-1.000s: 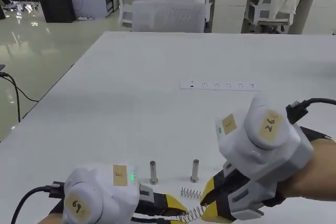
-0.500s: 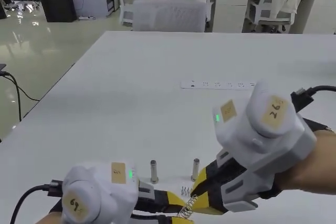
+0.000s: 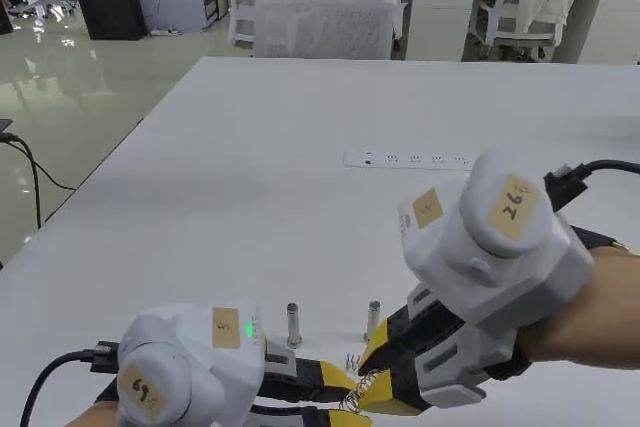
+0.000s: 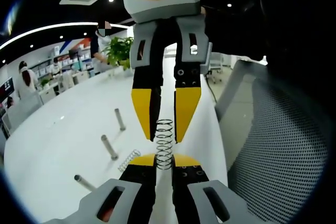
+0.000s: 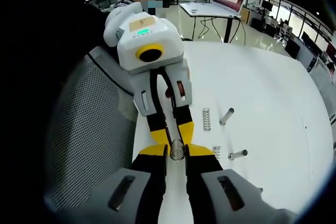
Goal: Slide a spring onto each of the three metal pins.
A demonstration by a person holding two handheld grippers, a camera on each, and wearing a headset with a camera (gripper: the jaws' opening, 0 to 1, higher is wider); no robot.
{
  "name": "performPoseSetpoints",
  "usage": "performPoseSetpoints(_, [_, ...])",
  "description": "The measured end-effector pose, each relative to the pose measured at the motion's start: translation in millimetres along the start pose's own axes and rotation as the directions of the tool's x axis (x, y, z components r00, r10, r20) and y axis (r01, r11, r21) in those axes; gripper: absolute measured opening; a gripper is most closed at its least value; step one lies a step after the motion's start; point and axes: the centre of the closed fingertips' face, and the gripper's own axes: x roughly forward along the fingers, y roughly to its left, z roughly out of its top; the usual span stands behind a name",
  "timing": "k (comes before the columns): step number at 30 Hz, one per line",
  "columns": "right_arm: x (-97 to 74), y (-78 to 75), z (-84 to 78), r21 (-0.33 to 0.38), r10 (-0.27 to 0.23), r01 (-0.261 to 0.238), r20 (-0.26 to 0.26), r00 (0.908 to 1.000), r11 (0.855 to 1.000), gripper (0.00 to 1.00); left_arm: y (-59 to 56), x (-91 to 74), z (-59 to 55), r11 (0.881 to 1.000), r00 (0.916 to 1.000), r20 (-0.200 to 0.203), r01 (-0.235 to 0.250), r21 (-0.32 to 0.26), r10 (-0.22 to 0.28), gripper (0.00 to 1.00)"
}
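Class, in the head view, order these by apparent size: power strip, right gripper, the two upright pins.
1. The right gripper, though it is nearest the camera.
2. The power strip.
3. The left pin and right pin look alike; unranked.

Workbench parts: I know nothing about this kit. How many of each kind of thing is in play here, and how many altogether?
Metal pins: 3
Springs: 3 (two lying loose by the pins, one gripped at both ends)
Hand-held grippers: 2, the left gripper and the right gripper
Total: 8
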Motion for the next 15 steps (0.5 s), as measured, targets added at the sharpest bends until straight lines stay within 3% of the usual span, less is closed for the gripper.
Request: performPoseSetpoints(15, [4.2,-1.4,-5.2,0.001,0.004,-0.004,-0.022,0.9998,1.0,0.09,-0.4,-0.7,9.8,1.0,0.9996,0.029,0.001,-0.006,-0.001,0.02])
